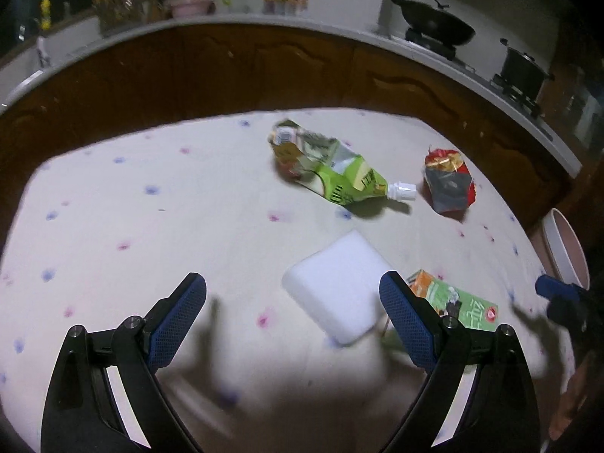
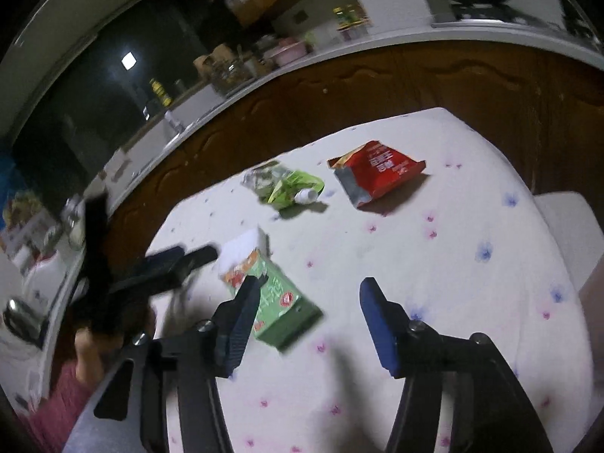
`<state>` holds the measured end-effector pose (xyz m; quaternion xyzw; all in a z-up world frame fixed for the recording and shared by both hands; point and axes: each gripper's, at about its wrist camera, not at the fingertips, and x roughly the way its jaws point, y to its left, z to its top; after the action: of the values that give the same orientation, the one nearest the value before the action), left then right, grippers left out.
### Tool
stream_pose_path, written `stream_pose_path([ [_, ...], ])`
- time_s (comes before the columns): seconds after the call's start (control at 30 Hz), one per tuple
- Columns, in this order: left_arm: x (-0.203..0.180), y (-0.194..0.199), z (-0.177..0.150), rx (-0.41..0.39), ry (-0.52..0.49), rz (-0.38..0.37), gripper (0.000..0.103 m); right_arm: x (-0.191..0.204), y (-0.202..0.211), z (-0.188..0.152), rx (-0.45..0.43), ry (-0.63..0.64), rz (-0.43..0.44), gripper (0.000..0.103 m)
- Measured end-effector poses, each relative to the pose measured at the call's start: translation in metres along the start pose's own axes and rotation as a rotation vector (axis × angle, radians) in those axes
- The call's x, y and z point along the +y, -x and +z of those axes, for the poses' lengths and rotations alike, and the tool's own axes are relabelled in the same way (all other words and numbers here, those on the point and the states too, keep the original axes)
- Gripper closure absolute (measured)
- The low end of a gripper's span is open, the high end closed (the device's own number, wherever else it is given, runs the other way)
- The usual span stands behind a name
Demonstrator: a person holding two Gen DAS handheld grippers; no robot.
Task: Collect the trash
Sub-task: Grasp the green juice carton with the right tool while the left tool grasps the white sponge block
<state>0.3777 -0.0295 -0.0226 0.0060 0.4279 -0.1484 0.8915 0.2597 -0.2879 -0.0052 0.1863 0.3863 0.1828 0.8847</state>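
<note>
On the cloth [image 1: 151, 226], both grippers, left [image 1: 292, 319] and right [image 2: 309, 319], hover spread and empty. Between them lies a carton [image 2: 279, 302], seemingly touching a white block [image 1: 338, 287]; pouch [image 1: 332, 173] and red bag [image 2: 377, 171] lie beyond

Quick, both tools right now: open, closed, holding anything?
Left tool: open, holding nothing, above the white foam block.
Right tool: open, holding nothing, over the green carton.

Dim room, tablecloth [image 1: 151, 226] lit from above; soft shadows near, motion blur throughout, fisheye bending the counter [image 1: 264, 24], corners black
</note>
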Motion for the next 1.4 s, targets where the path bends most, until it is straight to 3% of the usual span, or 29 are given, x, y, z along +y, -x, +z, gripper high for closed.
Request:
stream_pose_path([
  [0.07, -0.005, -0.012, 0.003, 0.026, -0.031, -0.028, 0.011, 0.002, 0.000, -0.002, 0.014, 0.038, -0.005, 0.045],
  [0.13, -0.010, -0.020, 0.002, 0.051, -0.056, -0.060, 0.019, 0.001, 0.000, -0.003, 0.022, 0.057, 0.005, 0.045],
  [0.2, -0.012, -0.018, 0.002, 0.043, -0.060, -0.136, 0.044, 0.002, 0.000, -0.003, 0.029, 0.073, 0.012, 0.043],
  [0.27, -0.012, -0.015, 0.001, 0.037, -0.064, -0.133, 0.047, 0.004, -0.001, -0.002, 0.029, 0.093, 0.024, 0.038],
  [0.4, -0.004, 0.006, -0.005, 0.008, -0.056, -0.134, 0.069, 0.017, -0.010, -0.001, 0.041, 0.153, 0.068, 0.030],
  [0.5, 0.006, 0.024, -0.011, -0.006, -0.037, -0.123, 0.075, 0.029, -0.023, 0.000, 0.069, 0.215, 0.073, 0.027],
  [0.77, 0.025, 0.057, -0.035, -0.031, 0.035, -0.108, 0.078, 0.060, -0.076, -0.004, 0.160, 0.405, 0.006, 0.027],
  [0.8, 0.026, 0.061, -0.037, -0.036, 0.045, -0.105, 0.078, 0.061, -0.079, -0.005, 0.169, 0.416, -0.003, 0.030],
  [0.83, 0.025, 0.064, -0.039, -0.040, 0.052, -0.102, 0.078, 0.062, -0.083, -0.006, 0.173, 0.430, -0.024, 0.047],
  [0.9, 0.022, 0.070, -0.042, -0.054, 0.060, -0.105, 0.078, 0.061, -0.083, -0.008, 0.170, 0.419, -0.033, 0.049],
  [0.97, 0.018, 0.077, -0.043, -0.067, 0.067, -0.112, 0.078, 0.060, -0.076, -0.010, 0.159, 0.400, -0.020, 0.055],
  [1.4, -0.070, 0.108, -0.041, -0.139, -0.013, -0.235, 0.078, 0.002, 0.040, -0.021, -0.033, 0.175, -0.031, 0.055],
])
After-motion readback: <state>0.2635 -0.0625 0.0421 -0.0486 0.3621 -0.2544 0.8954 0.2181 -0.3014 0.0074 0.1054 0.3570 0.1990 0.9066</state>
